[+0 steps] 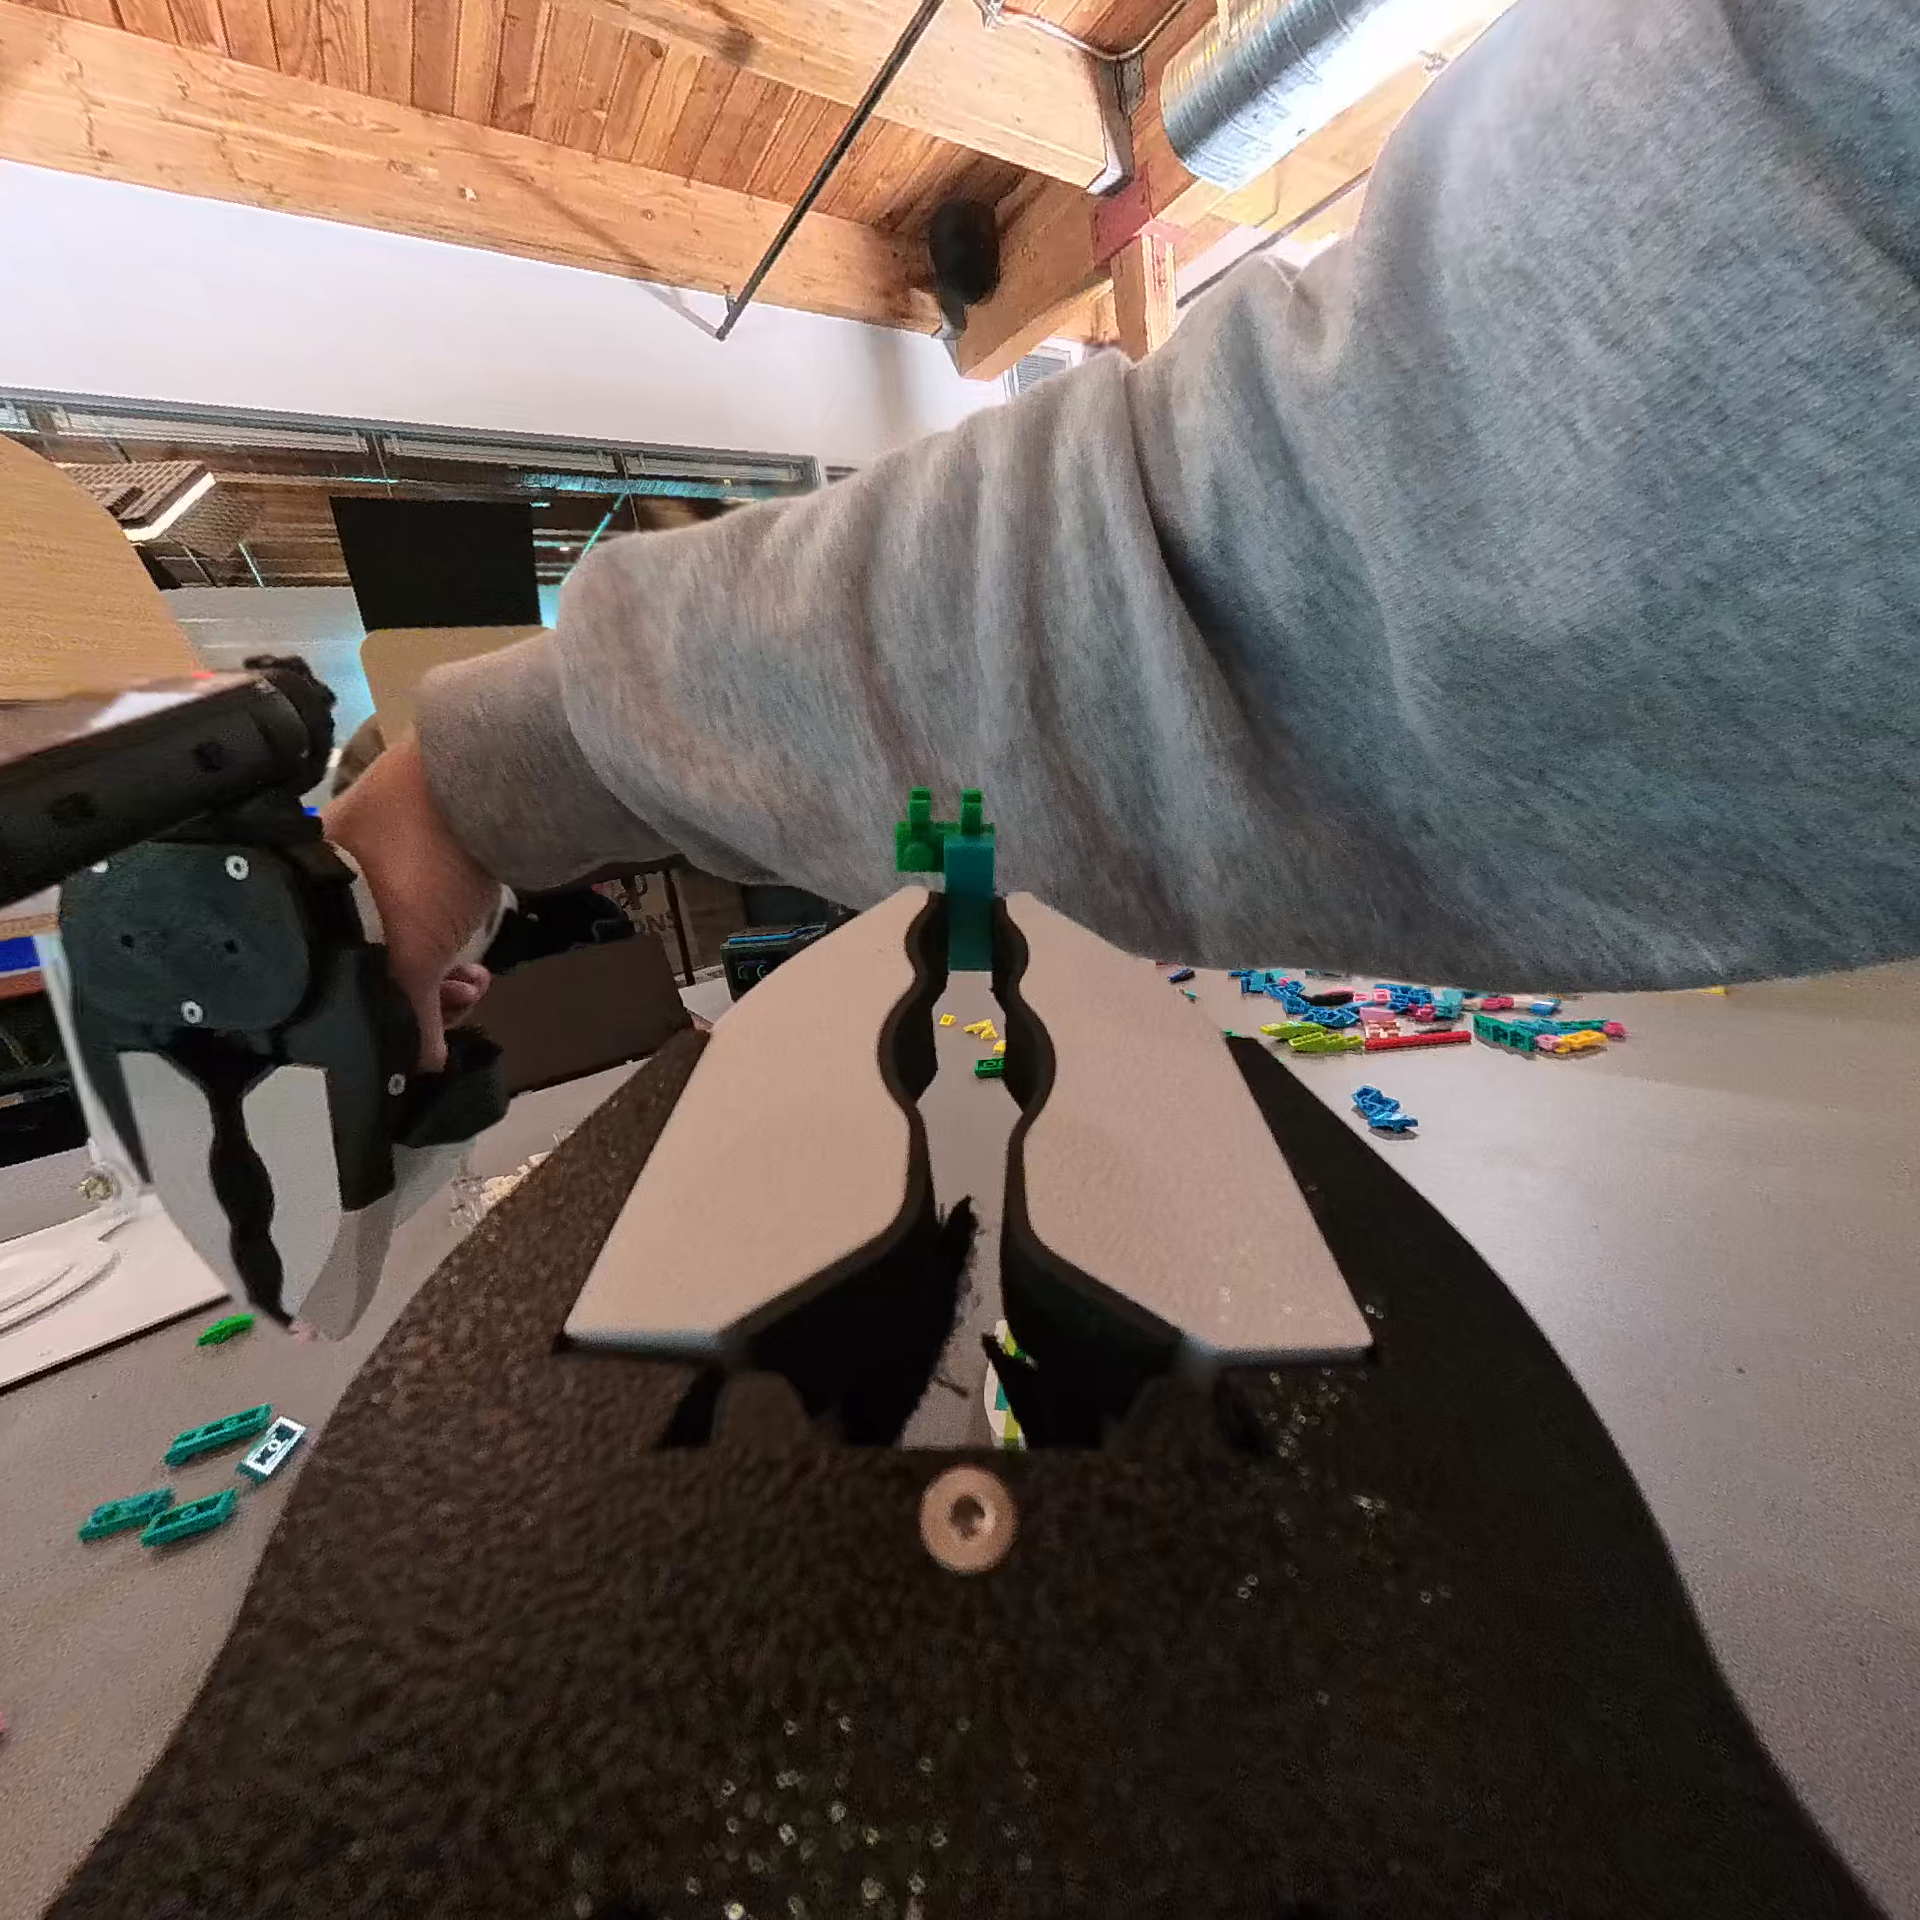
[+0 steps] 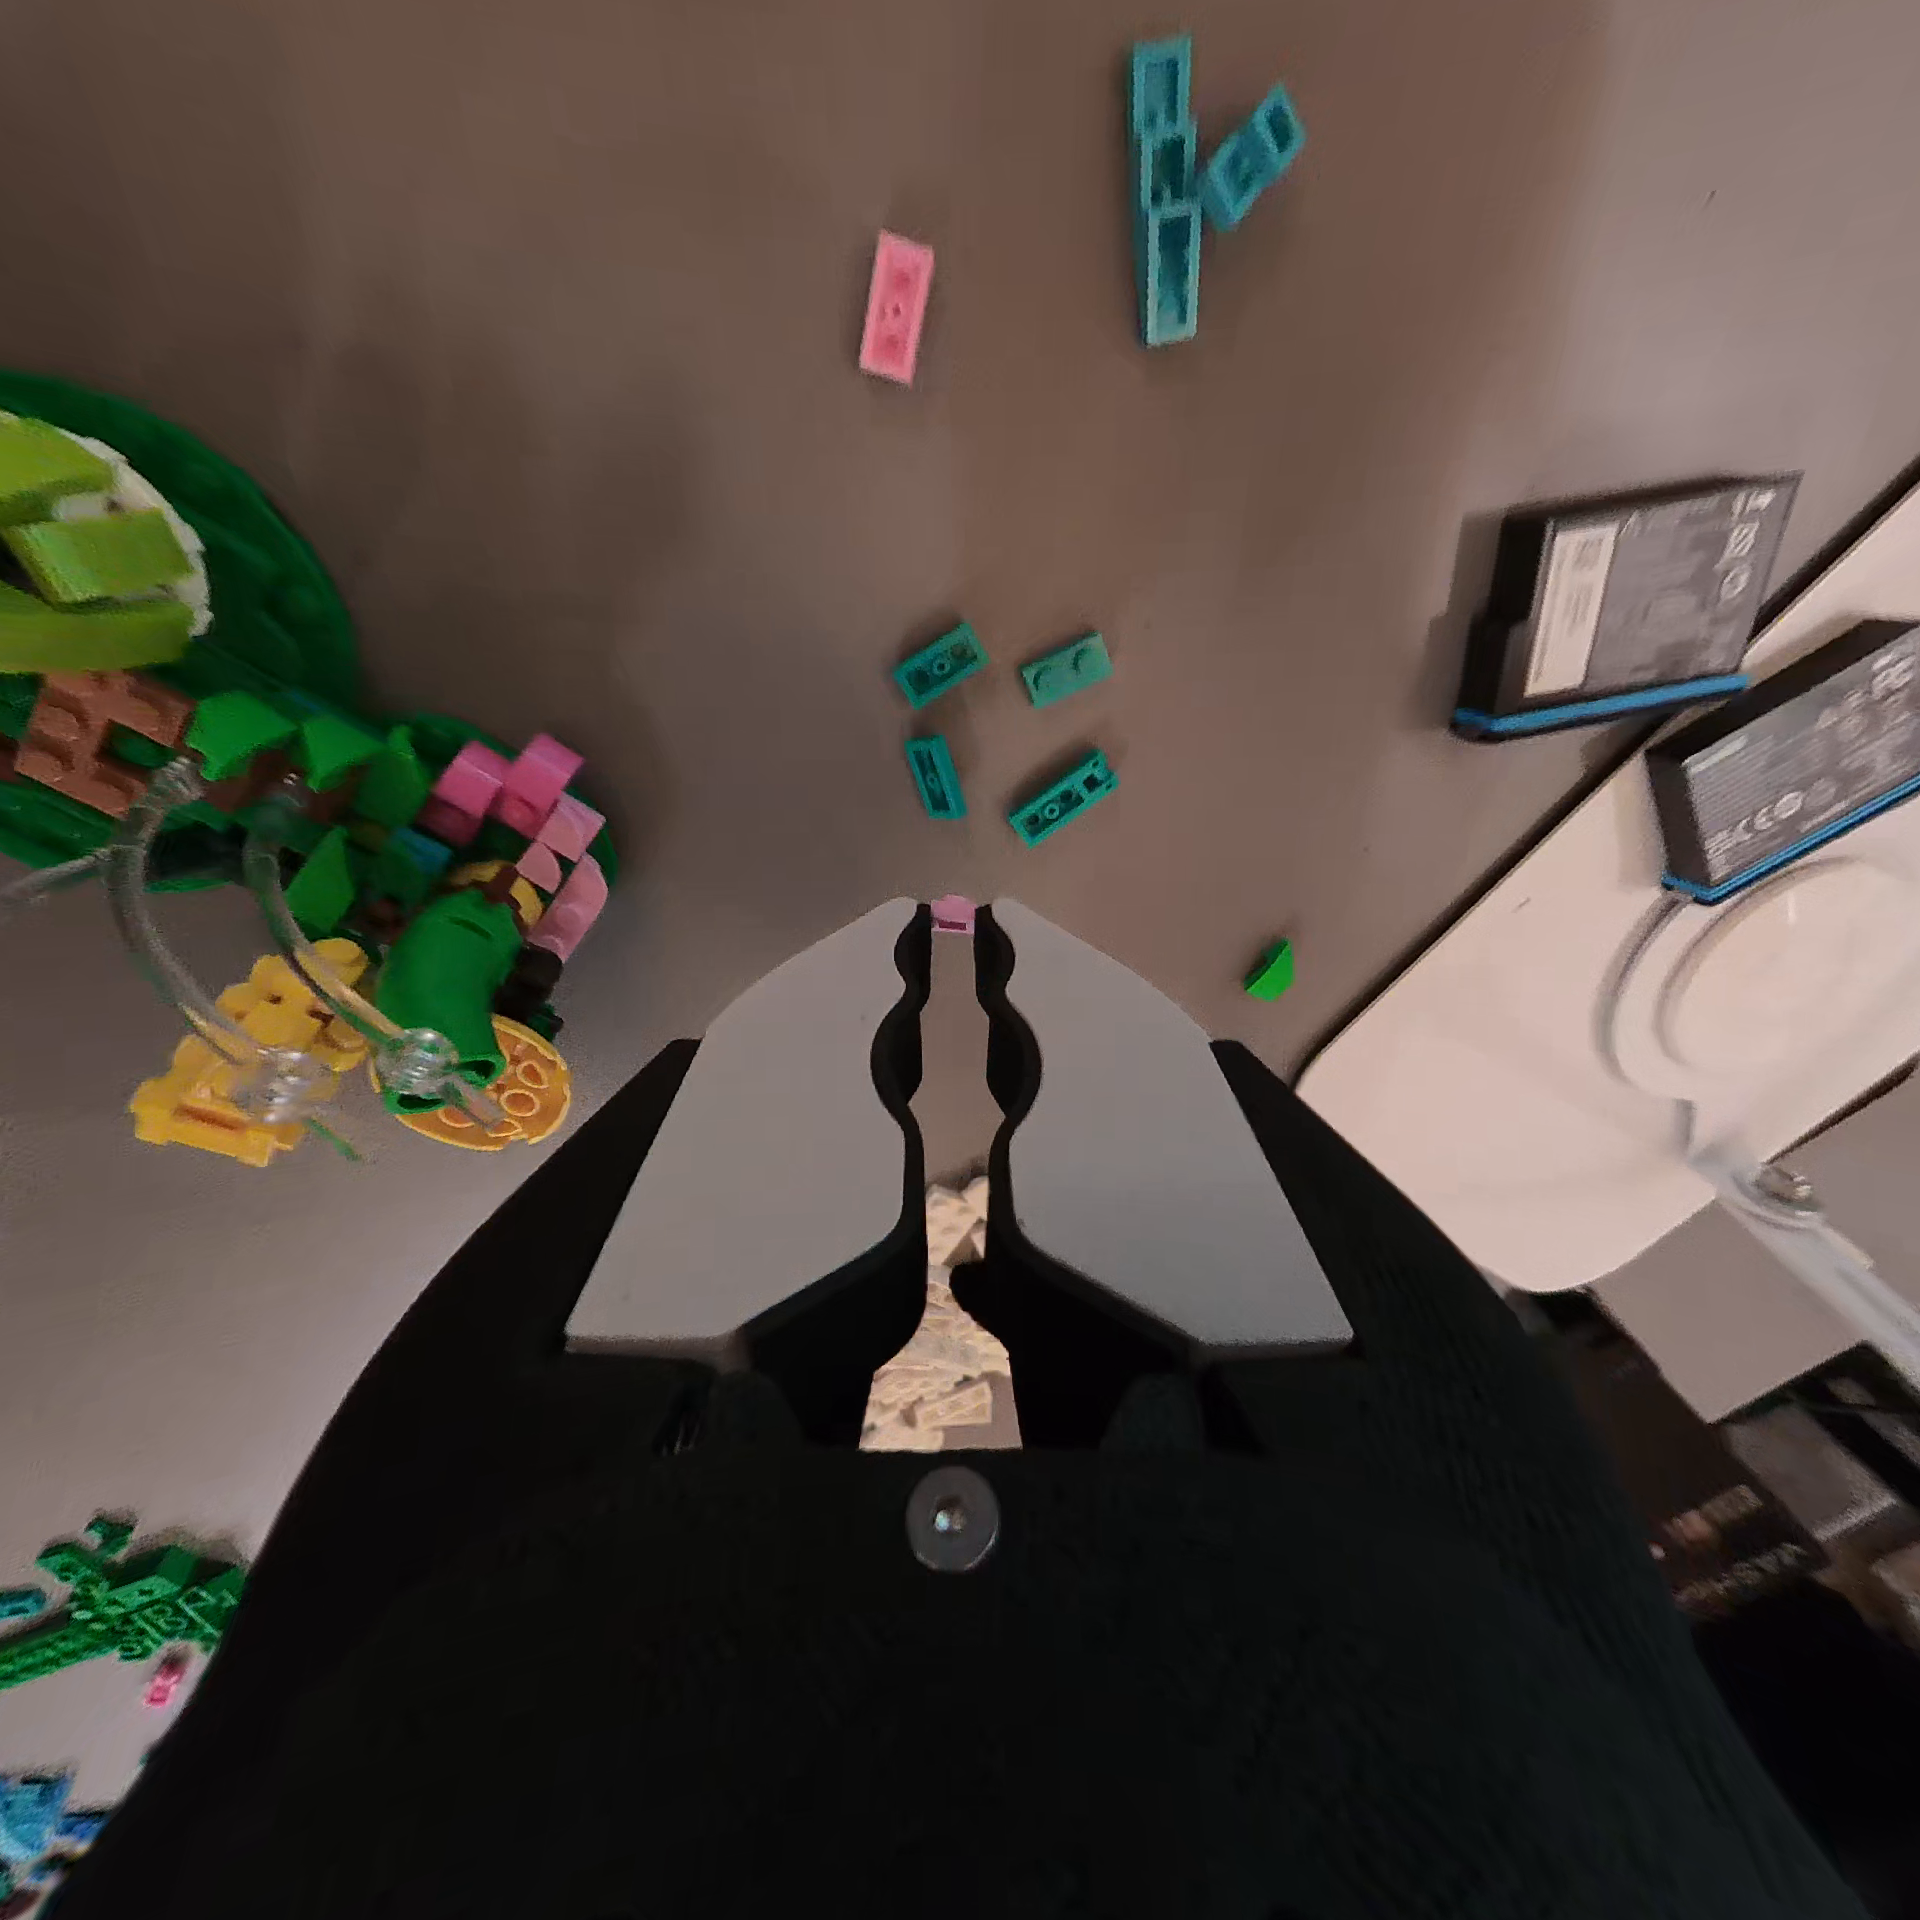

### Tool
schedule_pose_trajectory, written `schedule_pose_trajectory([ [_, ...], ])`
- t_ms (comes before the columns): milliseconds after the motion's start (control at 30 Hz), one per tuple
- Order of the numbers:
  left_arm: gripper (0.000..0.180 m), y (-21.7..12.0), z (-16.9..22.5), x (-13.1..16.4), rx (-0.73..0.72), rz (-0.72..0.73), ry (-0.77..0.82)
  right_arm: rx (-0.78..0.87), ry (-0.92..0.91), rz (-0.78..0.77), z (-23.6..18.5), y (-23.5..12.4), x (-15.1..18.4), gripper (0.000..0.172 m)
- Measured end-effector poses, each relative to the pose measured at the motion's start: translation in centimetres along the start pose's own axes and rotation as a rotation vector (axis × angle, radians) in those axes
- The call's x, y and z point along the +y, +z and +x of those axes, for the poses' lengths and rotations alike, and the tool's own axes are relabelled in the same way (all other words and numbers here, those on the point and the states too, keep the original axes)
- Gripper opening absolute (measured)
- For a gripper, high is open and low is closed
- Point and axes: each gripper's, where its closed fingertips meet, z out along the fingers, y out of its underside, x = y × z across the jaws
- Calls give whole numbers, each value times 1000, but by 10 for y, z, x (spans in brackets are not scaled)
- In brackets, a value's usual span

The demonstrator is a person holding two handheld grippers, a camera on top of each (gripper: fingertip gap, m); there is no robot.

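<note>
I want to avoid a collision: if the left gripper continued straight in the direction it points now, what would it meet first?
Probably the grey sleeve crossing just beyond the green and teal brick piece clamped in the left gripper; depth is unclear.

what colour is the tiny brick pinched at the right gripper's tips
Pink: the tiny brick shows best in the right wrist view.

A: Which items were obscured in the left wrist view?
B: The grey sleeve (image 1: pixel 1247 644) covered most of the room behind it. The distant pile of bricks (image 1: pixel 1423 1013) was too small to sort.

A: And the right wrist view?
B: The plant model (image 2: pixel 239 790) was cut off at the left edge. The cream bricks (image 2: pixel 945 1382) showed only through a gap.
</note>
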Motion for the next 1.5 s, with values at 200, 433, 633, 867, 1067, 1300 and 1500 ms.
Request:
schedule_pose_trajectory([
  [200, 8, 1, 0, 1, 0, -5, 0, -10, 49, -80, -1, 13, 24, 6],
  [433, 8, -1, -2, 0, -3, 0, -9, 0, 138, -98, 0, 21, 30, 16],
  [633, 8, -8, -4, -16, 34, 75, -45, 143, 332, 100, 12, -18, 25, 30],
  [867, 8, -21, -6, -46, 283, 240, -367, -89, 404, 973, -101, -159, -59, 20],
  [1067, 8, -29, 19, -55, 572, 286, -574, -125, 278, 1054, -191, -186, -79, 21],
  [1300, 7, -36, 48, -50, 831, 214, -688, -255, 237, 1035, -234, -185, -95, 22],
  [1500, 8, -32, 47, -48, 806, 201, -685, -288, 253, 1055, -237, -182, -91, 8],
])
